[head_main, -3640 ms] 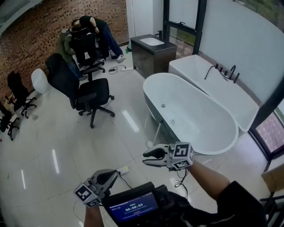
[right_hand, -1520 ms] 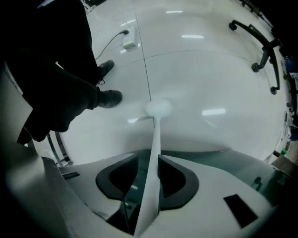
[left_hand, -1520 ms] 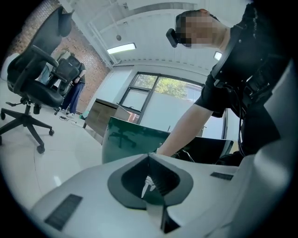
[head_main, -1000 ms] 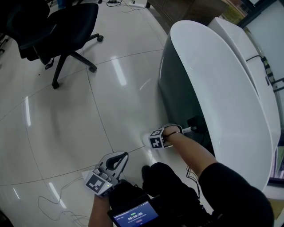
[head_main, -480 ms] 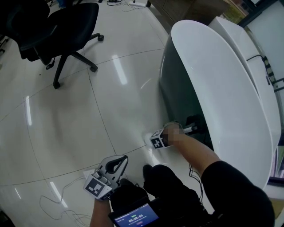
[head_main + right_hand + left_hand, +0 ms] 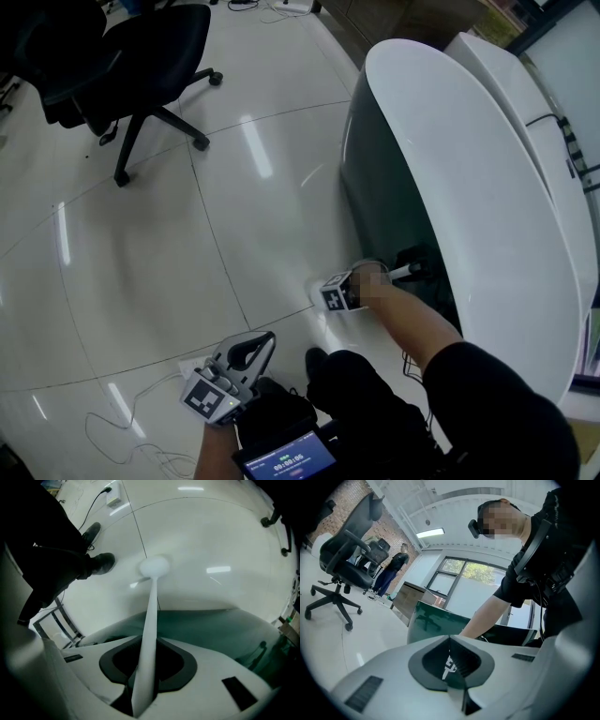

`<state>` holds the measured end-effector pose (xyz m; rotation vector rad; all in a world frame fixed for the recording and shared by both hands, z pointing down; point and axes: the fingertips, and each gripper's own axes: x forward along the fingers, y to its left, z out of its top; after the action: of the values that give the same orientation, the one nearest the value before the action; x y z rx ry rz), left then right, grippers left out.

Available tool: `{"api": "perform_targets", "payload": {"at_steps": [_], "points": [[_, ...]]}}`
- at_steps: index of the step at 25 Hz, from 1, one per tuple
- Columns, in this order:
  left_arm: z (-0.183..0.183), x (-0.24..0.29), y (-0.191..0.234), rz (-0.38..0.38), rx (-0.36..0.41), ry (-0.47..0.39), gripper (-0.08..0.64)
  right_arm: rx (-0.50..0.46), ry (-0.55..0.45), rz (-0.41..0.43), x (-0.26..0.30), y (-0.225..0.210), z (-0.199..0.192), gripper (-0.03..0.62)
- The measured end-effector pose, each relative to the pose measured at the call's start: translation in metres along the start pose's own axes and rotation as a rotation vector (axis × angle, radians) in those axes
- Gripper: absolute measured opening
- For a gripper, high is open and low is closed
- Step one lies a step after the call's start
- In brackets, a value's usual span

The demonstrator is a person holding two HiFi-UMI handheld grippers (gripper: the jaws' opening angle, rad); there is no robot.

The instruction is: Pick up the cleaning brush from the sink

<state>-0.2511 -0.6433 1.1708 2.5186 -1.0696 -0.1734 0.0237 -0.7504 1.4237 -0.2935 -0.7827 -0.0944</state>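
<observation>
— Item, cleaning brush (image 6: 151,597): location?
— White handle sits between the right gripper's (image 6: 149,641) closing jaws, pads on it; the round head points at the tiled floor (image 6: 141,244), beside the bathtub's (image 6: 469,141) dark green outer wall.
— Left gripper (image 6: 251,352)?
— Jaws together, nothing between them, low over the floor.

brush (image 6: 150,616) ×1 | tubs (image 6: 450,169) ×2, head view 2 o'clock | chairs (image 6: 340,564) ×2, left gripper view 9 o'clock | bystander (image 6: 396,564) ×1, 10 o'clock | shoes (image 6: 101,563) ×2, right gripper view 10 o'clock | power strip (image 6: 112,498) ×1, 11 o'clock
</observation>
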Motion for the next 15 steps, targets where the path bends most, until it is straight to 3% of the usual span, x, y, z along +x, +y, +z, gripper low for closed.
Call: {"api": "perform_targets", "payload": {"at_steps": [6,9,12,15], "points": [[-0.004,-0.012,-0.002,0.019,-0.014,-0.001,-0.011,0.013,-0.046,-0.032,-0.005,0.003,0.007,0.075],[0.023,-0.027,-0.010,0.041,-0.011,0.006,-0.011,0.101,-0.154,-0.001,-0.044,0.019,0.007,0.075],[0.089,-0.054,-0.046,0.077,-0.010,0.002,-0.011,0.218,-0.313,0.052,-0.118,0.059,-0.017,0.074],[0.210,-0.088,-0.113,0.112,0.002,-0.018,-0.011,0.300,-0.472,0.063,-0.232,0.111,-0.085,0.075]]}}
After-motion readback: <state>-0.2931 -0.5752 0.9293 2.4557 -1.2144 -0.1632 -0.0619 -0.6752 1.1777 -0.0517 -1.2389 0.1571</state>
